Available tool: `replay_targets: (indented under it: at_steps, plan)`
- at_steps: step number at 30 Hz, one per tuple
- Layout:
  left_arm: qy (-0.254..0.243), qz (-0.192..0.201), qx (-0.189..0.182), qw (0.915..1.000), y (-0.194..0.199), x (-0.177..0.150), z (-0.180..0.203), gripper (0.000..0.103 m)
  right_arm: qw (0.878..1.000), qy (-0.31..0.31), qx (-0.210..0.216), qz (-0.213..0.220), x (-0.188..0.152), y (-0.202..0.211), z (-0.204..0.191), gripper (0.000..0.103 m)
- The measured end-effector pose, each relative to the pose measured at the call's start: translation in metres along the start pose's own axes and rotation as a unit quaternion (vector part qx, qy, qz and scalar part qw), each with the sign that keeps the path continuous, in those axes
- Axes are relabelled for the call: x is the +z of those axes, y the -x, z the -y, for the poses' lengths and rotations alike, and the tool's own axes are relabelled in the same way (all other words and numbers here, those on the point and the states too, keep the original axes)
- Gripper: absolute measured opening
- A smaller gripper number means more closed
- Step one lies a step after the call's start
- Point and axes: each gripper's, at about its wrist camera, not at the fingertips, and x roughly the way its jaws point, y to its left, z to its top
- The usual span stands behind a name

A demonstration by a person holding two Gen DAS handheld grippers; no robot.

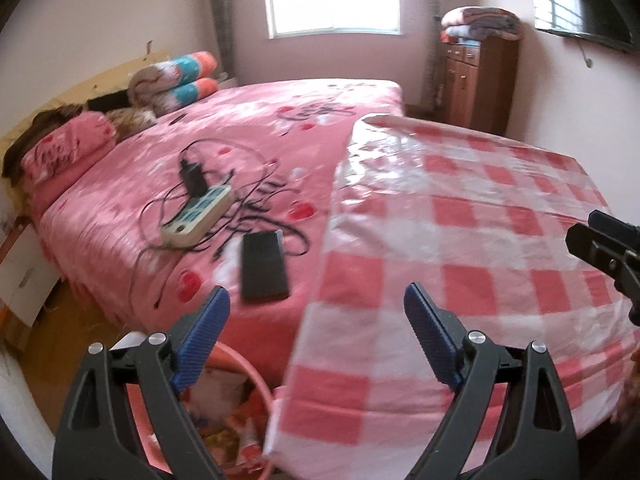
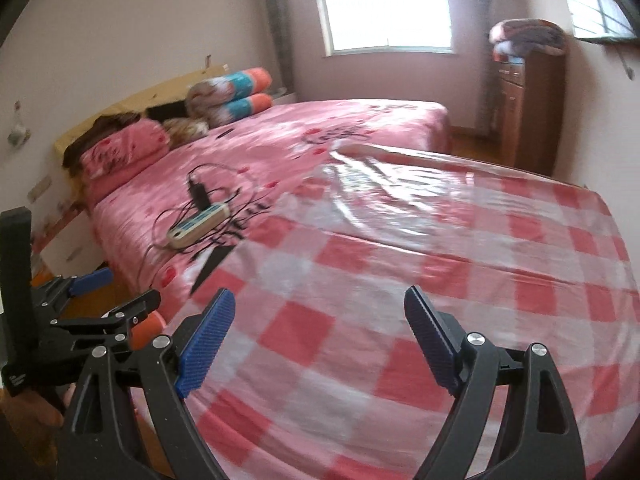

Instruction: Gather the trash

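We find both jaws spread and empty: left gripper [image 1: 316, 332] above the bin [image 1: 240, 412] at seven o'clock, right gripper [image 2: 320, 336] over the bare desk [image 2: 440, 280]. We judge locating trash comes next.

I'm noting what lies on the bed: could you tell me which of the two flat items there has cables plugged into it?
The white power strip, with a black adapter in it; the black phone nearer the left gripper lies bare.

There is one bed [image 1: 280, 128], one power strip [image 1: 198, 216] and one phone [image 1: 264, 266]. One pink bin [image 1: 264, 392] stands below, and there are two grippers.
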Motion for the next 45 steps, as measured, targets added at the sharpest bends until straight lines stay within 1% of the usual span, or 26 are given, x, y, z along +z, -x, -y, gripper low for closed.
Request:
replay_targets:
  at_steps: [5, 12, 13, 14, 22, 26, 29, 34, 45]
  plan:
    - [-0.016, 0.002, -0.021, 0.9996, -0.002, 0.01, 0.036, 0.09, 1.0, -0.021, -0.019, 0.013, -0.007, 0.012, 0.028, 0.086]
    - [-0.032, 0.003, -0.04, 0.9987, -0.007, 0.02, 0.078, 0.09, 0.997, -0.036, -0.067, 0.033, -0.017, 0.027, 0.065, 0.086]
    - [-0.034, 0.004, -0.041, 0.9986, -0.008, 0.021, 0.083, 0.09, 0.996, -0.037, -0.071, 0.035, -0.018, 0.027, 0.07, 0.09]
    - [-0.036, 0.005, -0.043, 0.9984, -0.008, 0.023, 0.089, 0.094, 0.996, -0.04, -0.075, 0.038, -0.019, 0.029, 0.075, 0.091]
    - [-0.061, 0.008, -0.064, 0.996, -0.014, 0.029, 0.137, 0.095, 0.991, -0.079, -0.099, 0.048, -0.028, 0.041, 0.117, 0.091]
    - [-0.067, 0.008, -0.075, 0.9949, -0.015, 0.032, 0.155, 0.095, 0.988, -0.092, -0.116, 0.054, -0.033, 0.046, 0.132, 0.092]
    - [-0.075, 0.013, -0.081, 0.9939, -0.014, 0.033, 0.167, 0.095, 0.985, -0.099, -0.129, 0.059, -0.036, 0.051, 0.144, 0.093]
    - [-0.081, 0.019, -0.083, 0.9931, -0.016, 0.036, 0.182, 0.095, 0.982, -0.099, -0.149, 0.064, -0.04, 0.055, 0.158, 0.093]
    - [-0.103, 0.027, -0.1, 0.9893, -0.018, 0.037, 0.215, 0.095, 0.976, -0.113, -0.174, 0.071, -0.046, 0.061, 0.184, 0.093]
